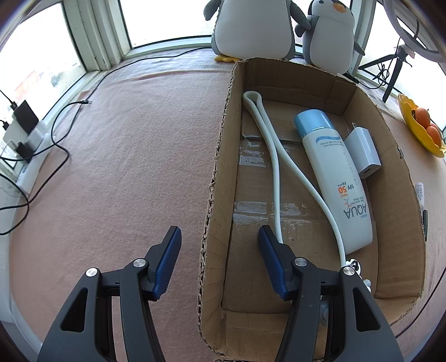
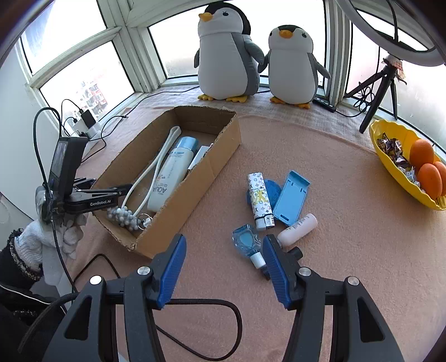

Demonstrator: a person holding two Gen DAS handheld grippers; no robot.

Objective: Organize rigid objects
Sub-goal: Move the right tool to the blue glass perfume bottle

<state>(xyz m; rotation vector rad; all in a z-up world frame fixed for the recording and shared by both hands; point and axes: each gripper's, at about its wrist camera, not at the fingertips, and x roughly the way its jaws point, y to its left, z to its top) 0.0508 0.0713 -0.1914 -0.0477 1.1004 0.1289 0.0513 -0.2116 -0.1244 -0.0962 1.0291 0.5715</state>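
Left gripper (image 1: 218, 228) tilts steeply downward, its blue-padded jaws parted and clamping nothing. Right gripper (image 2: 224, 238) is angled down too, jaws apart and empty. A white-gloved hand (image 2: 55, 239) sits at the frame's edge, apparently holding the left tool.

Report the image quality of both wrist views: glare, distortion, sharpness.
Left wrist view: the window is blown out to white, the cardboard box walls bow from the fisheye, and the print on the sunscreen bottle is sharp. Right wrist view: the panes are washed out again, the corners are darkly vignetted, shadows are soft, and the lighter and yellow bowl are crisp, with no evident blur.
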